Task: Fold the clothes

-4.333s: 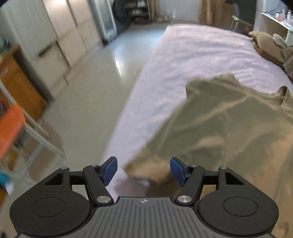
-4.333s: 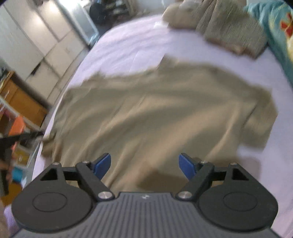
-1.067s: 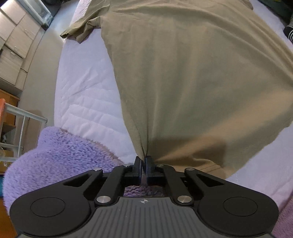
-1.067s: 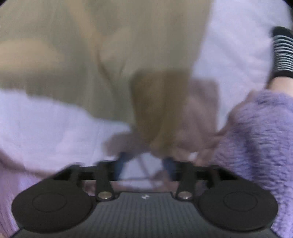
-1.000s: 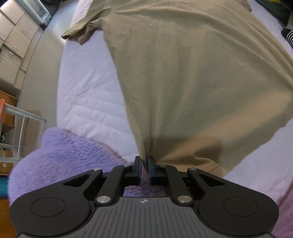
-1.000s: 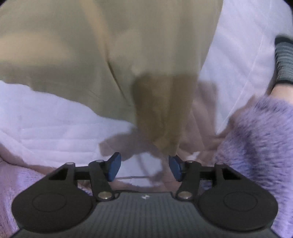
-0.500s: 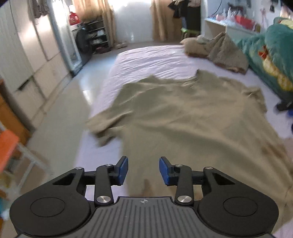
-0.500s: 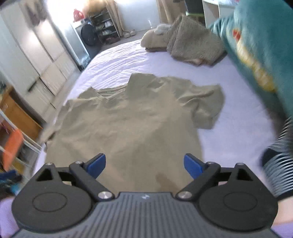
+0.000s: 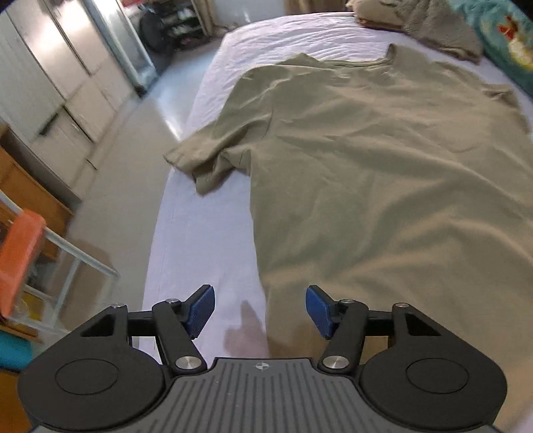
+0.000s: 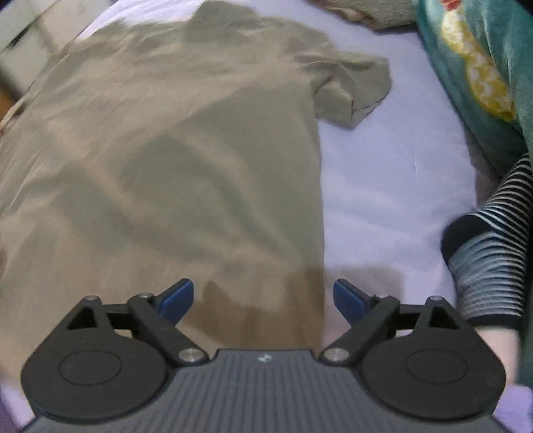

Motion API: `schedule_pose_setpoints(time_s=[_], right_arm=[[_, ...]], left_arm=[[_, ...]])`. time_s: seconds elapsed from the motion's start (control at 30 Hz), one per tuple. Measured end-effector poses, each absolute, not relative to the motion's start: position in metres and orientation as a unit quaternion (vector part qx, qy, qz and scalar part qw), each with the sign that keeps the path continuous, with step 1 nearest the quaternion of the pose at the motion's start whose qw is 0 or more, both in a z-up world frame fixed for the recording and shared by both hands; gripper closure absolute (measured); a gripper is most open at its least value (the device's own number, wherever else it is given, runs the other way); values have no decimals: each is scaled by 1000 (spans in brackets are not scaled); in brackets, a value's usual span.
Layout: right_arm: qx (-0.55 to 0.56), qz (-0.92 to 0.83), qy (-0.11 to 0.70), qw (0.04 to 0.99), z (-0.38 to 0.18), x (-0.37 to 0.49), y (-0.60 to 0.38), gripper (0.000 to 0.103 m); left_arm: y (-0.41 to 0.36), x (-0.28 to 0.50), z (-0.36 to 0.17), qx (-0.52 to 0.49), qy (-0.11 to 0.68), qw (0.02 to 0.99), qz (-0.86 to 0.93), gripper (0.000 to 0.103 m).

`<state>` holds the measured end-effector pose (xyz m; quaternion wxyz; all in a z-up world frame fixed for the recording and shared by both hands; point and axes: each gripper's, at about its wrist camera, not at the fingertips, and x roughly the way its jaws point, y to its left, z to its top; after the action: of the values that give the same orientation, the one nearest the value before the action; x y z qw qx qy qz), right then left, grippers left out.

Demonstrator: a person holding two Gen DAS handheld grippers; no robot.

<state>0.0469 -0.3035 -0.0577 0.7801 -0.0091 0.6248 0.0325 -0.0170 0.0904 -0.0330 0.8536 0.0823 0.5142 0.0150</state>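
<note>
On the bed (image 9: 200,233), covered in a pale lilac sheet, the olive t-shirt (image 9: 366,166) is lying spread flat, collar pointing away, both short sleeves sticking out a bit crumpled. Left gripper (image 9: 260,311) is hovering over the shirt's near left edge, fingers (image 9: 200,309) spread wide and gripping nothing. Right gripper (image 10: 263,299) is hovering over the near right edge, fingers (image 10: 349,299) also wide apart and empty. Teal blanket (image 10: 483,66) is sitting along the bed's right side; a striped sock (image 10: 493,249) is showing beside the right gripper. Tan knit cloth (image 9: 433,23) is lying beyond the collar.
</note>
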Motion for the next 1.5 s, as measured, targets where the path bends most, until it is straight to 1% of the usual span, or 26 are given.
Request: schedule_pose_setpoints(time_s=[0.07, 0.13, 0.23, 0.37, 0.47, 0.53, 0.6, 0.63, 0.73, 0.83, 0.9, 1.0, 1.03, 1.07, 1.1, 1.13, 1.17, 1.2, 1.37, 1.5], right_arm=[[9, 64, 642, 764, -49, 27, -301, 10], [17, 74, 657, 750, -50, 11, -297, 10], [-7, 63, 665, 744, -61, -6, -290, 9], [-31, 28, 679, 733, -79, -20, -293, 9], [-27, 16, 697, 717, -93, -29, -299, 9], [-3, 18, 710, 704, -106, -34, -305, 9], [8, 22, 713, 701, -112, -35, -306, 5], [7, 28, 712, 701, -114, -34, -305, 0], [-9, 32, 714, 700, -116, -30, -298, 0], [-3, 26, 715, 699, -116, -27, -298, 0], [10, 13, 709, 705, -115, -26, -300, 0], [19, 5, 693, 720, -110, -31, -300, 0], [15, 8, 692, 722, -107, -33, -298, 6], [11, 10, 691, 723, -104, -34, -296, 19], [9, 15, 689, 724, -100, -35, -293, 28], [8, 23, 687, 727, -95, -36, -289, 58], [7, 31, 684, 728, -90, -38, -284, 91], [7, 38, 682, 730, -85, -39, -280, 96], [-17, 51, 677, 734, -82, -39, -268, 97], [-3, 61, 664, 745, -69, -37, -269, 98]], left_arm=[[98, -41, -25, 48, 538, 842, -11, 41], [94, -63, -30, 49, 561, 826, -18, 40], [86, -93, -47, 64, 582, 811, -8, 40], [91, -113, -69, 30, 608, 793, 28, 40], [90, -119, -77, 31, 610, 791, 44, 38], [90, -117, -80, 28, 617, 785, 50, 37], [88, -118, -80, 38, 617, 784, 49, 37], [86, -117, -82, 43, 615, 785, 49, 36], [85, -113, -91, 35, 609, 790, 57, 31], [84, -109, -96, 29, 607, 792, 57, 32], [83, -109, -98, 28, 600, 798, 49, 36], [82, -112, -97, 2, 593, 804, 29, 65], [80, -112, -97, 5, 591, 806, 24, 73], [76, -112, -96, 11, 589, 808, 19, 77], [75, -113, -96, 8, 586, 810, 16, 86], [75, -113, -94, 6, 583, 812, 15, 93], [75, -113, -92, 4, 580, 815, 13, 95], [75, -112, -90, 3, 576, 817, 11, 96], [75, -112, -79, -5, 559, 829, 3, 98], [76, -112, -70, -11, 544, 839, -4, 98]])
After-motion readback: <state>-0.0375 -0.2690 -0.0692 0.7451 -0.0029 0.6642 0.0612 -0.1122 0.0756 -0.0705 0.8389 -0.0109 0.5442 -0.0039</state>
